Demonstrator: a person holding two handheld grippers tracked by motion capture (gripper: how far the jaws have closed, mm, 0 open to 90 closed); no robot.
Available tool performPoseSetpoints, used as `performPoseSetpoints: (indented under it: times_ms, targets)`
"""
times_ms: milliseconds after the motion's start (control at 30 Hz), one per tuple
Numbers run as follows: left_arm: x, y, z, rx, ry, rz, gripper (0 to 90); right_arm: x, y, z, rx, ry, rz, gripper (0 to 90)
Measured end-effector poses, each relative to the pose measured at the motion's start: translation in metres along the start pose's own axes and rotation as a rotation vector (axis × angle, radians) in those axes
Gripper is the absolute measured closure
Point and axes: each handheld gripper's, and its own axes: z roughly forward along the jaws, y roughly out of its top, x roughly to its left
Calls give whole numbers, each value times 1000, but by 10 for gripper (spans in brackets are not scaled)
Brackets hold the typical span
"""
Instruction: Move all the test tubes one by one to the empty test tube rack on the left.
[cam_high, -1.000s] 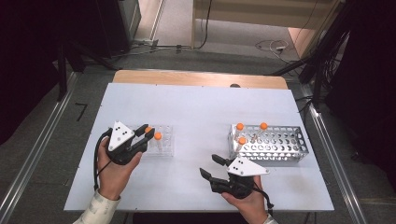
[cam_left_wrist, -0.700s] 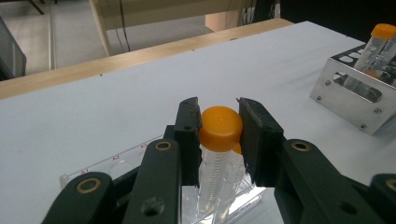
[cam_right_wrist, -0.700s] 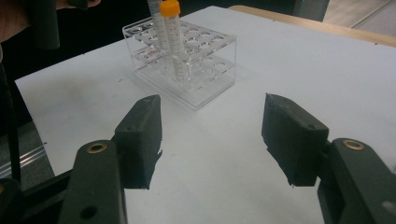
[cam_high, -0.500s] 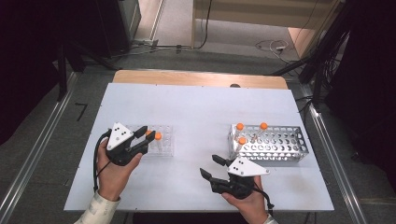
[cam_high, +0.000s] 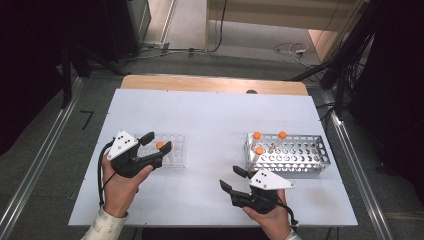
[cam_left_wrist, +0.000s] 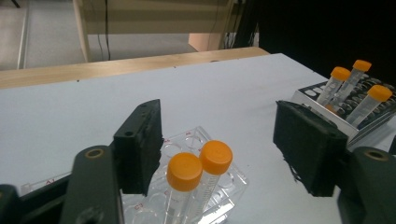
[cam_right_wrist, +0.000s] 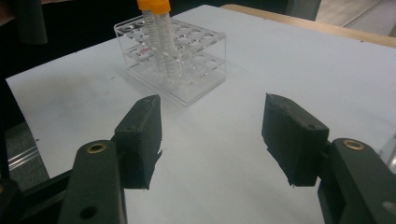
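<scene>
Since the earlier frame the left gripper (cam_high: 155, 142) has kept its place over the clear rack while its jaws have just been opening; they now stand apart on either side of two orange-capped tubes (cam_left_wrist: 198, 165), the pads pressing on neither; both tubes stand upright, touching side by side, in the near wells of the clear acrylic rack (cam_high: 169, 150), which sits on the white table (cam_high: 210, 115) by the person's left hand (cam_high: 120, 187); nearer the table's front edge, the right gripper (cam_high: 234, 179) rests in the right hand (cam_high: 270, 220), jaws spread wide with bare tabletop between them; farther right, well apart from the clear rack, a metal wire rack (cam_high: 292, 152) holds three more orange-capped tubes (cam_high: 267, 141), leaning.
</scene>
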Motion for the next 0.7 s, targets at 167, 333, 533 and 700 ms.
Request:
performPoseSetpoints:
  times_ms: [167,333,533,700]
  targets:
    - [-3,1,-1,2,-9,-15,241,-8,-2,-9,-8,-28,19,367]
    - [-4,1,0,20,-13,-30,229,-16,-5,-20,-10,-54,27,365]
    - [-6,1,0,21,-11,-37,217,-28,-8,-33,-19,-103,48,356]
    - [-6,1,0,15,-6,-32,207,-42,-10,-36,-20,-189,72,262]
